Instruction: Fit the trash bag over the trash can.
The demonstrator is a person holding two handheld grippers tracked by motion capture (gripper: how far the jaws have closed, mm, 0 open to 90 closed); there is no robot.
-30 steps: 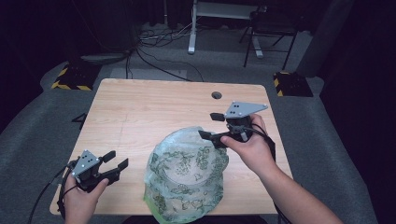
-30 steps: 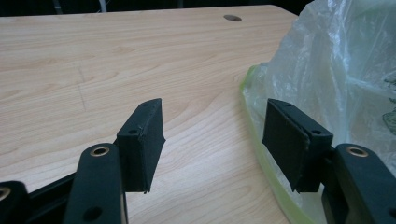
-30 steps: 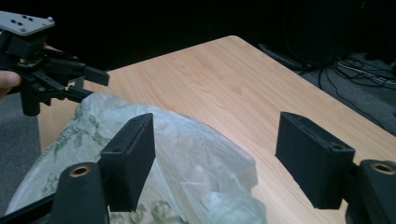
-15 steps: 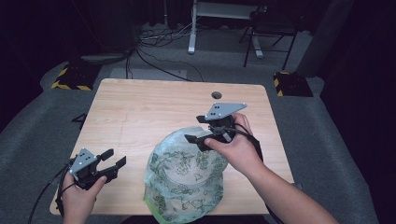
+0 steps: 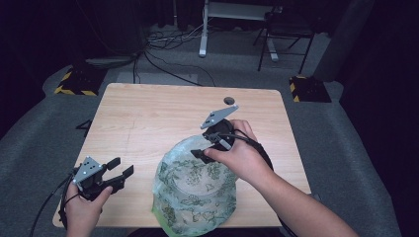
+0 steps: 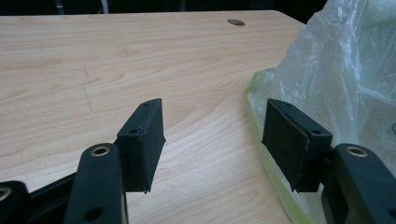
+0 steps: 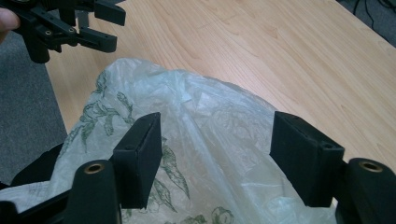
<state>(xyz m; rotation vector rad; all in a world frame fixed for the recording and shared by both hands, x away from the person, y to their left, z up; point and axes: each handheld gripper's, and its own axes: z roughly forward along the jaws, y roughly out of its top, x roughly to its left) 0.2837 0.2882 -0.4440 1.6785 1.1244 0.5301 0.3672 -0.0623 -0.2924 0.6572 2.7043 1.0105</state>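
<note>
A crumpled clear plastic bag point(image 5: 195, 192) printed with green leaves lies at the near middle of the wooden table point(image 5: 163, 118). My right gripper point(image 5: 201, 145) hovers over the bag's far edge. Its jaws have just been closing a little but stand apart, and in the right gripper view the bag point(image 7: 140, 88) bulges up between my right gripper's point(image 7: 219, 140) pads without being pinched. My left gripper point(image 5: 122, 166) rests low at the near left, open, with bare wood between the pads. In the left gripper view the bag's point(image 6: 345, 70) green rim runs beside the right jaw of my left gripper point(image 6: 212, 128).
A round cable hole point(image 5: 229, 100) sits near the table's far right edge. Beyond the table are floor cables point(image 5: 163, 54), a desk leg point(image 5: 203, 29), a chair point(image 5: 289, 34) and two yellow-and-black striped blocks point(image 5: 74, 84). Bare wood covers the table's far half.
My right hand has slid left and nearer, from beside the bag's far right edge to over its far rim. The left hand and the bag stay put.
</note>
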